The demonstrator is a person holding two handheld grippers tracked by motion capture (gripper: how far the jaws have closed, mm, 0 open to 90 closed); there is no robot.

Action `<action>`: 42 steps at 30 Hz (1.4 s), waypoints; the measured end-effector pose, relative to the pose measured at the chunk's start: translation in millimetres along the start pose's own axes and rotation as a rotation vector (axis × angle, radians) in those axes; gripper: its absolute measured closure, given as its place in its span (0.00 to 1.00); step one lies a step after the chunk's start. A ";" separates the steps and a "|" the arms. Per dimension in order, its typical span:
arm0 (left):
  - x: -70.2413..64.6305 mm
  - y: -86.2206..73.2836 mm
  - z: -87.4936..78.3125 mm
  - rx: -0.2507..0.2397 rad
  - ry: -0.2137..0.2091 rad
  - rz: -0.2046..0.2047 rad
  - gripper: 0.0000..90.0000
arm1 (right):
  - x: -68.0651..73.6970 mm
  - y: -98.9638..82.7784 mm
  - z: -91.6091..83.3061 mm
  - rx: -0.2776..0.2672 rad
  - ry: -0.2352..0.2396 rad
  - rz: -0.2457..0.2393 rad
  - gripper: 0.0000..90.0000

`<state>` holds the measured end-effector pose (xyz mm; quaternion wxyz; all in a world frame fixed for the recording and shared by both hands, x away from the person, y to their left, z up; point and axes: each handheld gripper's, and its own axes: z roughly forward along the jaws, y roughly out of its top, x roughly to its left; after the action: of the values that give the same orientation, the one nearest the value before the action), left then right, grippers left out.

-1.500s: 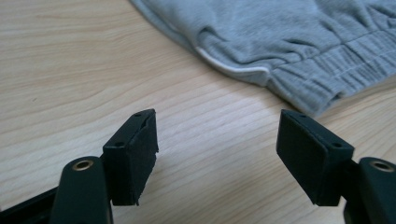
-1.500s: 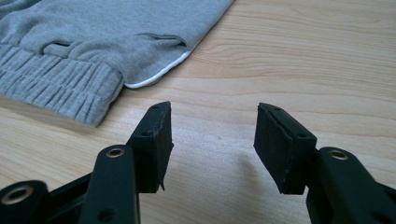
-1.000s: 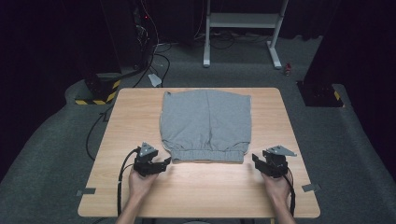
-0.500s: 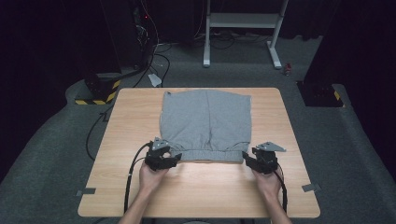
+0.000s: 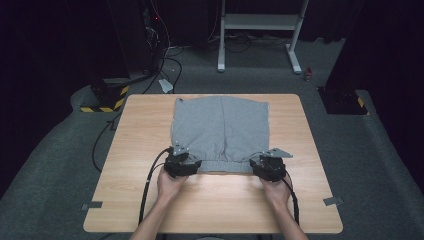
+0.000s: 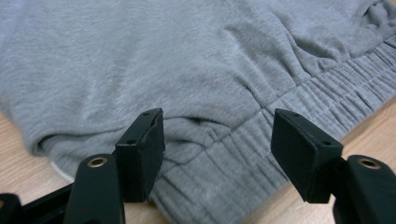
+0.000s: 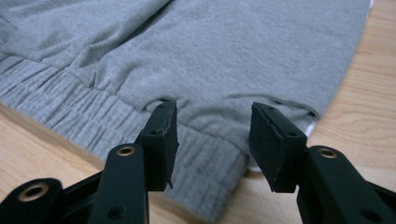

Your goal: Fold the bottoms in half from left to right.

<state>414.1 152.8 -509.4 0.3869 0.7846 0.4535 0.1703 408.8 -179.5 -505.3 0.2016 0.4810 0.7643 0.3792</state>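
The left gripper [image 5: 196,163] sits at the near left corner of the grey shorts [image 5: 220,131], with its jaws spread apart over the ribbed waistband [image 6: 261,154]. In the left gripper view the two black pads stand on either side of the band's end, one just over the cloth and the other above the band's outer edge, and neither presses on the fabric, so it grips nothing. Its jaws have just been closing a little, with the waistband between them. The person's left hand [image 5: 170,185] holds it from the near side, and a black cable [image 5: 147,190] trails back from it toward the near edge of the desk [image 5: 145,125].

The right gripper [image 5: 254,164] sits at the near right corner of the shorts, likewise with its jaws apart. In the right gripper view the pads straddle the end of the waistband [image 7: 116,121], with the cloth lying flat between them and not pinched. The right hand [image 5: 277,190] holds it, and a grey three-cornered plate [image 5: 277,151] tops it.

The shorts lie flat in the middle of the desk, legs reaching toward the far edge and the waistband running parallel to the near edge, between the two grippers. The wood to the left and right is bare. Beyond the far edge a white stand [image 5: 260,22] rises from the grey floor [image 5: 60,145].
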 end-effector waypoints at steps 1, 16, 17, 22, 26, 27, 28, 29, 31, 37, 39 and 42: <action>-0.3 0.6 1.6 0.006 0.001 0.005 0.39 | 1.3 0.8 2.8 -0.002 0.003 0.006 0.57; 0.9 -3.1 14.2 0.046 0.005 0.002 0.36 | 9.0 -2.0 20.3 0.034 -0.030 -0.052 0.53; 1.2 -3.5 14.2 0.044 0.003 0.003 0.35 | 9.4 -2.4 21.1 0.042 -0.031 -0.066 0.53; 0.4 -9.7 13.8 0.004 0.014 0.025 0.35 | 8.2 -3.2 20.8 0.050 -0.020 -0.064 0.53; -1.2 -11.5 12.7 0.002 0.018 0.025 0.35 | 6.1 -4.7 20.5 0.047 -0.005 -0.064 0.53; -1.4 -11.7 12.5 0.001 0.018 0.025 0.35 | 5.8 -5.4 19.8 0.048 0.000 -0.061 0.53; -1.4 -12.0 12.2 0.000 0.018 0.027 0.35 | 5.8 -5.4 19.8 0.048 0.000 -0.061 0.53; -1.9 -12.3 11.9 0.002 0.018 0.028 0.35 | 5.2 -6.6 18.7 0.050 0.010 -0.052 0.53; -3.1 -12.9 11.4 0.003 0.018 0.032 0.35 | 4.8 -7.8 17.8 0.048 0.015 -0.050 0.53; -9.3 -18.3 5.9 0.002 0.020 0.036 0.35 | 7.1 -14.7 10.7 0.043 0.022 -0.049 0.53; -11.9 -20.6 3.6 0.001 0.018 0.038 0.35 | 8.1 -16.9 8.3 0.043 0.023 -0.051 0.53; -14.8 -24.0 -0.1 0.002 0.013 0.042 0.35 | 9.8 -19.8 4.8 0.043 0.024 -0.052 0.53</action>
<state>392.2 147.4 -526.4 0.3794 0.7934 0.4396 0.1828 396.1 -173.9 -523.0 0.1917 0.4604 0.7871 0.3629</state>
